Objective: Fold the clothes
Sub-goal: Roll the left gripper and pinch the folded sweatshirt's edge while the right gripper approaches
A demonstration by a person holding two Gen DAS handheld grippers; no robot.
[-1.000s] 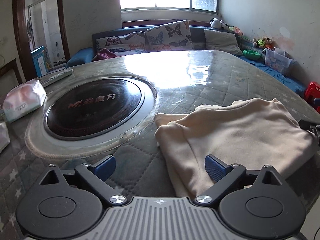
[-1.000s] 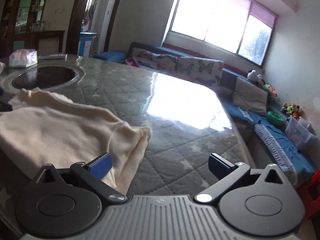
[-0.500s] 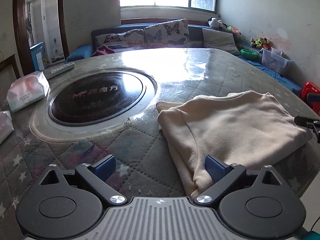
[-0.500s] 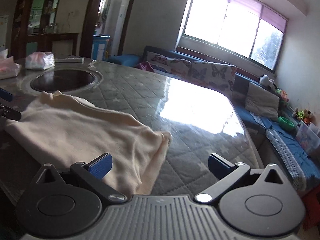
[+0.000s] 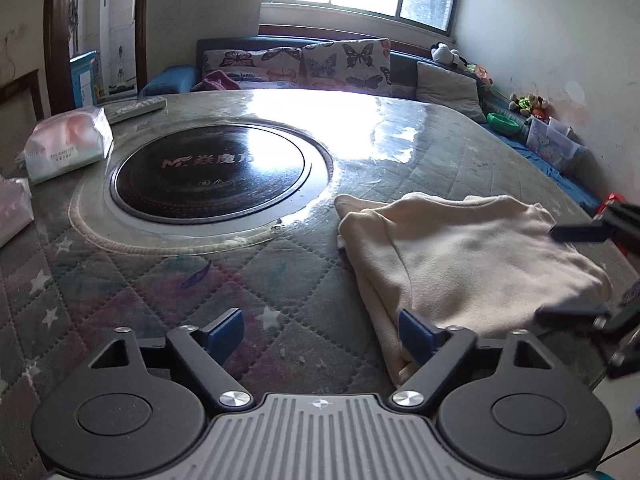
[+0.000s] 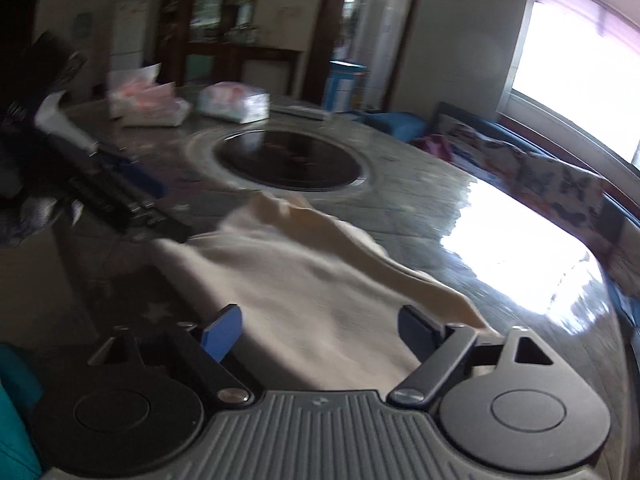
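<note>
A cream garment (image 5: 472, 256) lies folded on the quilted round table, at the right in the left wrist view. My left gripper (image 5: 322, 334) is open and empty just left of its near corner; its right pad touches the cloth edge. My right gripper (image 6: 320, 332) is open over the garment (image 6: 304, 280), with the cloth lying between its pads. It also shows in the left wrist view (image 5: 584, 272) at the garment's right edge. The left gripper shows in the right wrist view (image 6: 120, 192), blurred, at the left.
A black round hotplate (image 5: 212, 176) is set in the table's middle. Tissue packs (image 5: 68, 144) and a remote (image 5: 136, 108) lie at the far left. A sofa with butterfly cushions (image 5: 304, 64) runs behind the table. The table edge is close at the right.
My right gripper has swung left to face across the garment and the hotplate, and now sits over the cloth. My left gripper has drawn back slightly; the garment has not moved.
</note>
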